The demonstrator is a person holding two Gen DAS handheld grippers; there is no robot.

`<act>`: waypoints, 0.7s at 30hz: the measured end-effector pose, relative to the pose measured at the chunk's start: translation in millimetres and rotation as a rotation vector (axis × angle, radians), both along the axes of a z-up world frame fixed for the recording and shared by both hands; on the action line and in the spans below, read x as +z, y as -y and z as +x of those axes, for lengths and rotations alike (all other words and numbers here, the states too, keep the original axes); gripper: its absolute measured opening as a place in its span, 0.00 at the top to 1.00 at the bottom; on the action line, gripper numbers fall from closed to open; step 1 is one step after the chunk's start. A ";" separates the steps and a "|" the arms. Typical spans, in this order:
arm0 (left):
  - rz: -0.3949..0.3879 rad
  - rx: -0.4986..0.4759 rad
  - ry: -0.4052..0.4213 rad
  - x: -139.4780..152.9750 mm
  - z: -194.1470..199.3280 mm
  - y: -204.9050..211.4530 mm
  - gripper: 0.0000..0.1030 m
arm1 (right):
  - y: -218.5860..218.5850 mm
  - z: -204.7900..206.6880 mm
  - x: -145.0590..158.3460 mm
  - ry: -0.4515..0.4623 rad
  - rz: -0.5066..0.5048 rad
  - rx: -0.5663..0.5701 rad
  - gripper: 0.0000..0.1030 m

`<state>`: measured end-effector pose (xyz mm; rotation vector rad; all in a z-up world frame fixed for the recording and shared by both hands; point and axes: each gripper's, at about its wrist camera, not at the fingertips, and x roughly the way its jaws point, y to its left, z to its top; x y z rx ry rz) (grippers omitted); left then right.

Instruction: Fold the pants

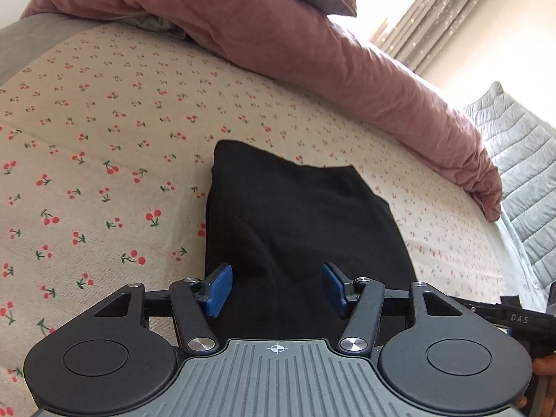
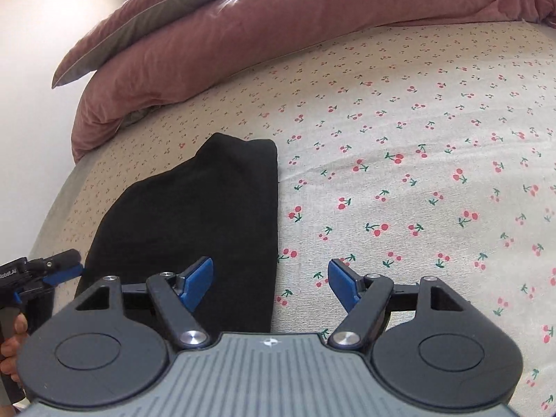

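Black pants (image 1: 299,222) lie folded into a compact block on the cherry-print bed sheet (image 1: 104,160). In the left wrist view my left gripper (image 1: 277,283) hovers over the near end of the pants with its blue pads apart and nothing pinched between them. In the right wrist view the pants (image 2: 194,222) sit left of centre. My right gripper (image 2: 271,279) stands open at the right edge of the pants, its left pad above the black cloth and its right pad above the sheet. The left gripper's blue tip (image 2: 66,271) shows at the far left, beside the pants.
A rolled pink duvet (image 1: 312,55) with a pillow on top runs along the far side of the bed. A grey quilted cover (image 1: 521,160) and curtains (image 1: 434,10) are at the right. A hand (image 2: 10,347) holds the left gripper's handle. Cherry-print sheet (image 2: 417,173) spreads to the right.
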<state>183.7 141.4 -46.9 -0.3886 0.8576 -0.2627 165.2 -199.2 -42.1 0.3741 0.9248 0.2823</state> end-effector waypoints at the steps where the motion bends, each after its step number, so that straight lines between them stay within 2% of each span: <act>1: 0.006 -0.018 0.002 -7.9 2.5 2.9 0.39 | -4.2 3.1 -3.6 -0.009 -0.009 0.020 0.34; 2: -0.004 -0.037 0.005 -13.4 4.7 4.1 0.30 | -7.0 6.2 -6.9 -0.012 -0.013 0.042 0.34; 4: -0.055 -0.056 0.012 -16.4 5.6 0.3 0.20 | -7.2 12.3 -13.9 -0.019 0.020 0.072 0.34; 9: -0.131 0.019 -0.018 -11.3 2.6 -22.3 0.19 | 5.1 25.1 -28.2 -0.054 0.201 -0.004 0.33; 13: -0.239 0.030 -0.060 -21.4 6.8 -31.2 0.19 | -2.6 25.4 -28.4 -0.055 0.243 0.002 0.33; 17: -0.212 0.002 -0.036 -19.1 7.6 -18.8 0.18 | -14.8 24.2 -31.0 -0.023 0.222 0.024 0.33; 21: -0.225 0.013 -0.049 -21.2 10.7 -22.2 0.15 | -8.3 26.0 -33.1 -0.034 0.270 0.002 0.33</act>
